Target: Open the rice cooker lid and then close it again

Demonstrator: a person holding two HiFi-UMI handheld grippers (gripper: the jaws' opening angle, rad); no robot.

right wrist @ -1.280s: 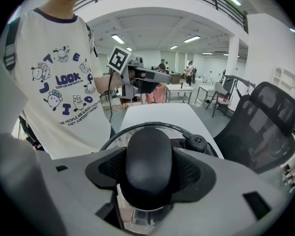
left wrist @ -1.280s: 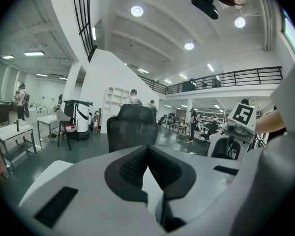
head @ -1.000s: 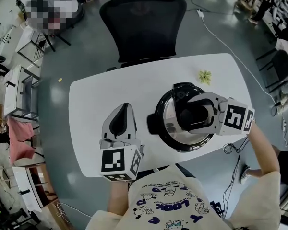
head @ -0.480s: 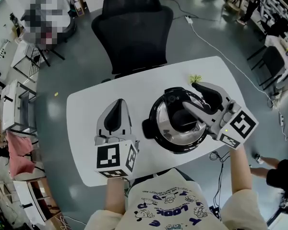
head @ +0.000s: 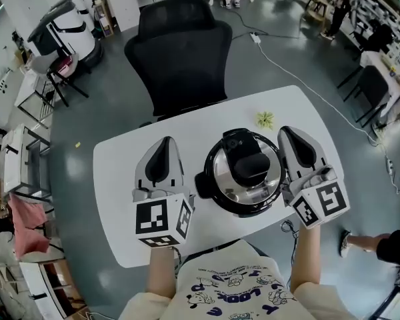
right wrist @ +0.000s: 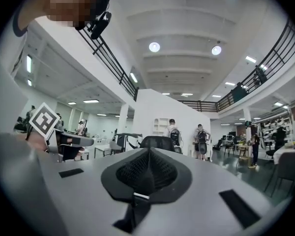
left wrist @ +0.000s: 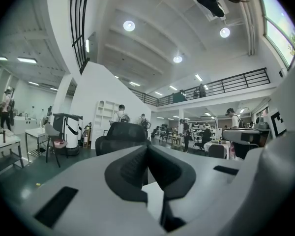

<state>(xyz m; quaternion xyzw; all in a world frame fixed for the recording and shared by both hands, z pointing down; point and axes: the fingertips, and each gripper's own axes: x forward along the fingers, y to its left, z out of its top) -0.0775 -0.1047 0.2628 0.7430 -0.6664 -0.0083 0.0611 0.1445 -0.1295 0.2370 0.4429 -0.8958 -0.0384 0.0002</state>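
The rice cooker (head: 243, 173) stands in the middle of the white table (head: 120, 179). Its silver lid is down, with the black handle (head: 248, 167) on top. My left gripper (head: 164, 141) hangs to the left of the cooker and points away from me, shut and empty. My right gripper (head: 288, 131) is just right of the cooker, clear of the lid, also shut with nothing between its pads. In the left gripper view the left gripper (left wrist: 147, 149) has its pads together, and in the right gripper view the right gripper (right wrist: 148, 151) does too. Both views look level across the room.
A black office chair (head: 180, 52) stands behind the table. A small green thing (head: 265, 119) lies on the table behind the cooker. A white cable (head: 300, 65) runs across the floor at the back right. A cord (head: 287, 229) hangs off the table's front right edge.
My right gripper came off the cooker lid, swung round to the cooker's right side and went from open to shut. Both grippers rose, the left only a little.
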